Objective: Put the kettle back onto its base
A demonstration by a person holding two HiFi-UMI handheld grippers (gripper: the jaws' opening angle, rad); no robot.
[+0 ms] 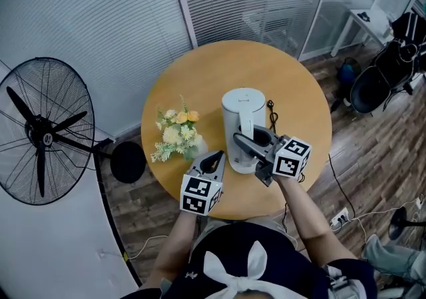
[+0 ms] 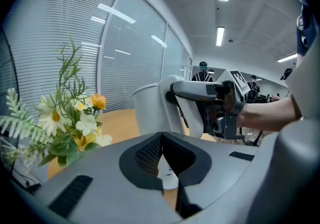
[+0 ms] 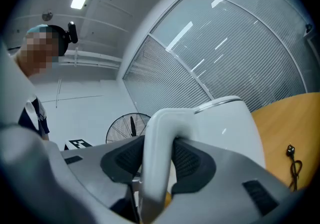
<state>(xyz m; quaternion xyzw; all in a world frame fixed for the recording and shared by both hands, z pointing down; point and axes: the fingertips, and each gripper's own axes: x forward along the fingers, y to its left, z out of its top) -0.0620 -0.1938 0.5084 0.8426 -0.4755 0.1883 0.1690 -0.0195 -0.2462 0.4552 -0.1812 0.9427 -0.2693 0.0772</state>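
A white electric kettle [image 1: 241,112] stands upright over the middle of the round wooden table [image 1: 200,78]. My right gripper [image 1: 255,147] is shut on the kettle's handle [image 3: 157,153], a dark pad pressed on each side of it. The kettle body [image 3: 227,128] rises just beyond the jaws. My left gripper [image 1: 213,160] sits at the kettle's lower left, its pads meeting at the tips [image 2: 161,138]. Through the gap below them shows a white piece [image 2: 168,175], perhaps the base. The left gripper view has the kettle [image 2: 152,111] ahead, its bottom hidden.
A bunch of yellow and white flowers [image 1: 176,134] stands on the table left of the kettle. A black power cord [image 1: 271,114] lies to its right. A standing fan [image 1: 43,132] is on the floor at left; chairs [image 1: 373,84] at far right.
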